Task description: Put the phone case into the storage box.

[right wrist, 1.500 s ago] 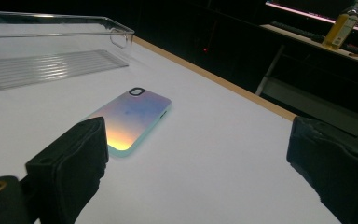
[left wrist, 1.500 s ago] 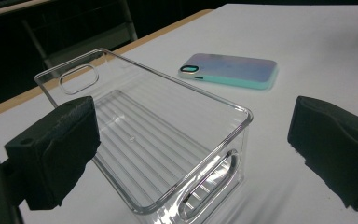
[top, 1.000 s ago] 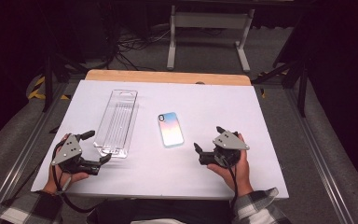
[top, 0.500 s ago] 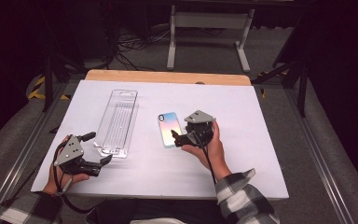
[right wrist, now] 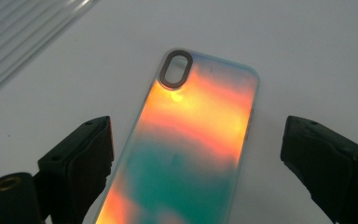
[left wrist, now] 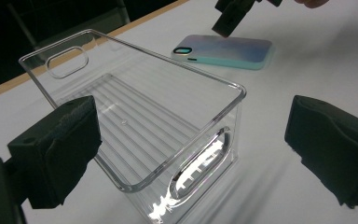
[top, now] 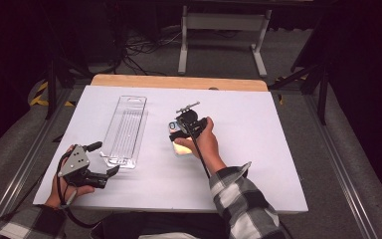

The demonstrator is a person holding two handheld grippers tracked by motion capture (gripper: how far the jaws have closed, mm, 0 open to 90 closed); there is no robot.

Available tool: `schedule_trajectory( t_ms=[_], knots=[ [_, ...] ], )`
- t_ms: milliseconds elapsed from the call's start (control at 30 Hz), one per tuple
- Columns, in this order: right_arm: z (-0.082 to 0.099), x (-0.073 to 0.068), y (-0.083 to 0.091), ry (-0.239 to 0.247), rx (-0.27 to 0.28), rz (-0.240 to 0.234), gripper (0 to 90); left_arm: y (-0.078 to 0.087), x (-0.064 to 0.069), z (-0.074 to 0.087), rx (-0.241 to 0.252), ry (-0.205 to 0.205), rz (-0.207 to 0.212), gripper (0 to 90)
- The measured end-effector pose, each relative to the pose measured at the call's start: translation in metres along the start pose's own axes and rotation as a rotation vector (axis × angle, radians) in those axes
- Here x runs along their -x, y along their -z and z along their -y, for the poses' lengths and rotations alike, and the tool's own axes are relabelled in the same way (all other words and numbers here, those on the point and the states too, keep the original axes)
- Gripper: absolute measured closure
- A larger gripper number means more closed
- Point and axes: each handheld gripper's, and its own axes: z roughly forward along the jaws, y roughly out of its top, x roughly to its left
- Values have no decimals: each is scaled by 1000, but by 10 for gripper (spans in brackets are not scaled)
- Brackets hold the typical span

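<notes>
A phone case [right wrist: 191, 140] with an iridescent orange and teal back lies flat on the white table, camera cut-out pointing away. My right gripper [right wrist: 200, 163] hovers just above it, open, one jaw on each side of the case and not touching it. From above, the right gripper [top: 181, 132] and hand cover most of the phone case [top: 172, 125]. My left gripper [top: 104, 159] rests at the near left, open, pointing at the near end of a clear plastic tray [left wrist: 135, 121]. The left gripper [left wrist: 193, 149] holds nothing. The phone case [left wrist: 228, 51] lies beyond the tray.
The clear plastic tray [top: 126, 130] is long, ribbed and empty, lying lengthwise left of the case. The white table [top: 258, 134] has a wooden strip along its far edge [top: 179, 82]. Metal rails flank the table, with a stand and cables on the floor behind.
My right gripper moved from the right side of the table leftwards and away, and now hangs over the phone case with its jaws apart. The left gripper stayed where it was.
</notes>
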Motion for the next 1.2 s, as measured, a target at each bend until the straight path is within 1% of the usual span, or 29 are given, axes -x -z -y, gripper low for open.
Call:
schedule_trajectory(
  t_ms=[33, 67, 100, 167, 200, 233, 300, 333, 367, 433, 500, 533, 567, 667, 700, 733, 833, 900, 933, 967, 1000, 1067, 1200],
  knots=[
    [-2, 1, -6, -8, -33, -5, 102, 0, 0, 0, -4, -5, 1, 44],
    [-3, 1, -10, -14, -54, -10, 102, -1, 0, 0, -3, 0, 0, 45],
    [-4, 2, -13, -26, -70, -6, 102, 0, 0, 0, -5, -6, -3, 45],
    [-6, 2, -16, -32, -79, -2, 102, 0, 0, 0, -4, -5, 2, 46],
    [-8, 1, -19, -26, -99, -2, 97, 0, 0, -1, -12, -12, 0, 46],
    [-8, 1, -20, -22, -103, 0, 94, 0, 0, -1, -11, -9, 3, 46],
    [-9, 0, -24, -28, -129, -17, 91, 0, 1, -1, -14, -10, 3, 47],
    [-9, 0, -24, -28, -129, -17, 91, 0, 1, -1, -19, -13, 0, 47],
    [-8, -1, -25, -29, -140, -17, 92, -1, 2, -1, -28, -8, -4, 47],
    [-7, -3, -31, -38, -180, -37, 82, -1, 2, 0, -29, -9, -4, 47],
    [-7, -4, -35, -52, -219, -16, 74, -1, 2, 0, -27, -9, -3, 47],
    [-7, -4, -37, -59, -224, -7, 83, -1, 2, 0, -24, -12, -6, 46],
    [-7, -4, -38, -62, -226, -6, 81, -1, 2, 0, -27, -14, -3, 46],
    [-9, -4, -41, -67, -227, 7, 75, -2, 3, -1, -38, -24, -14, 47],
    [-9, -4, -42, -65, -229, 10, 71, -2, 3, 0, -42, -19, -12, 47],
    [-11, -4, -44, -78, -230, 18, 59, -3, 3, 0, -45, -22, -7, 47],
    [-13, -5, -46, -78, -237, 21, 60, -3, 3, 0, -50, -28, -5, 47],
    [-14, -5, -46, -75, -238, 23, 64, -4, 3, 0, -53, -25, -2, 50],
    [-13, -6, -46, -76, -234, 30, 76, -5, 4, 0, -69, -30, -2, 54],
    [-13, -6, -46, -76, -234, 30, 76, -5, 4, 0, -69, -30, -2, 54],
    [-13, -7, -45, -87, -228, 35, 103, -6, 5, 1, -72, -28, -1, 54],
    [-13, -7, -44, -95, -222, 39, 113, -6, 5, 1, -72, -32, 2, 54],
    [-11, -8, -42, -108, -194, 47, 173, -6, 5, 1, -74, -34, 3, 49]
  ],
)
